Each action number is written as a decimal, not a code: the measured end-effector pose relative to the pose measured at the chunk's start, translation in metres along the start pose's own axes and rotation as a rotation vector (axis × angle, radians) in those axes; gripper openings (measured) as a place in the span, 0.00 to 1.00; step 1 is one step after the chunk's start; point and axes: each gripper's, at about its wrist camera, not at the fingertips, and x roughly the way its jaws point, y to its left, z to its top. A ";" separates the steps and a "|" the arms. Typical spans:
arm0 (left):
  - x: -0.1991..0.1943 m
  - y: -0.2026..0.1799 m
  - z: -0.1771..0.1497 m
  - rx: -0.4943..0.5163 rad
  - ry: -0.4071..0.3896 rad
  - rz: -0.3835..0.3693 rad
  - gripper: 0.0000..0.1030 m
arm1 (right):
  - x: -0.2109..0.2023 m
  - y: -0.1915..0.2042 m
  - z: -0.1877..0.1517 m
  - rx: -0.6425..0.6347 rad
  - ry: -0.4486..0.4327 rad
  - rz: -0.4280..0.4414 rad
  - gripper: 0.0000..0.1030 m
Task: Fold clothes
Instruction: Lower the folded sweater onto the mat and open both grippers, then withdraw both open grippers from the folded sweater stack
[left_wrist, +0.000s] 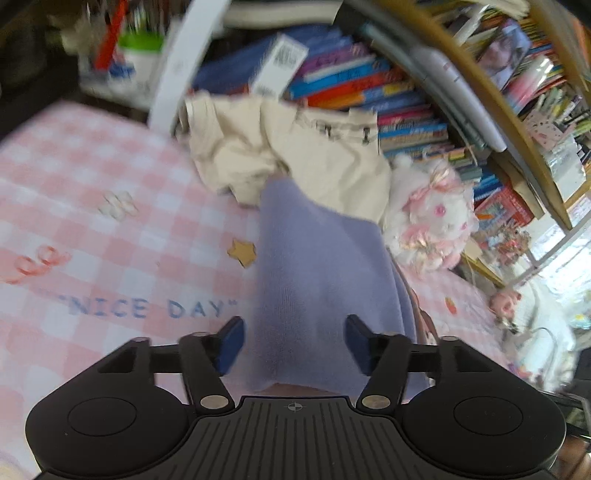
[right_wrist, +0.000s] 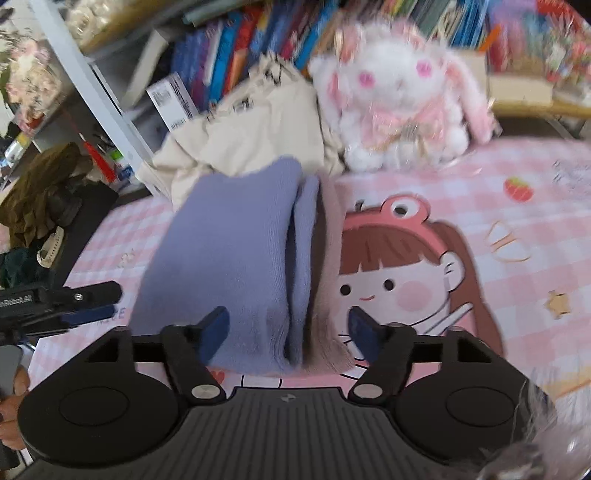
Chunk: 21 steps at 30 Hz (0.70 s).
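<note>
A folded purple knit garment (left_wrist: 314, 266) lies on the pink checked cloth (left_wrist: 92, 229) and runs forward from between the fingers of my left gripper (left_wrist: 294, 343), which is open around its near end. In the right wrist view the same purple garment (right_wrist: 229, 251) sits between the wide-apart fingers of my open right gripper (right_wrist: 289, 334). A taupe fuzzy piece (right_wrist: 327, 266) lies along its right edge. A crumpled cream garment (left_wrist: 295, 158) is heaped just behind it. The left gripper (right_wrist: 86, 302) shows at the left edge of the right wrist view.
A white and pink plush bunny (right_wrist: 399, 99) sits at the back against shelves packed with books (left_wrist: 369, 85). A white shelf post (right_wrist: 92, 92) stands back left, with dark clothing (right_wrist: 44, 192) beside it. A hand (right_wrist: 11, 406) holds the left gripper.
</note>
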 end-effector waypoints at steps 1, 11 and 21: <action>-0.008 -0.005 -0.003 0.011 -0.022 0.034 0.69 | -0.009 0.002 -0.003 -0.008 -0.022 -0.013 0.81; -0.055 -0.052 -0.079 0.097 -0.092 0.232 0.82 | -0.070 0.025 -0.066 -0.169 -0.132 -0.139 0.97; -0.081 -0.075 -0.114 0.134 -0.160 0.293 0.92 | -0.100 0.013 -0.095 -0.105 -0.174 -0.197 0.97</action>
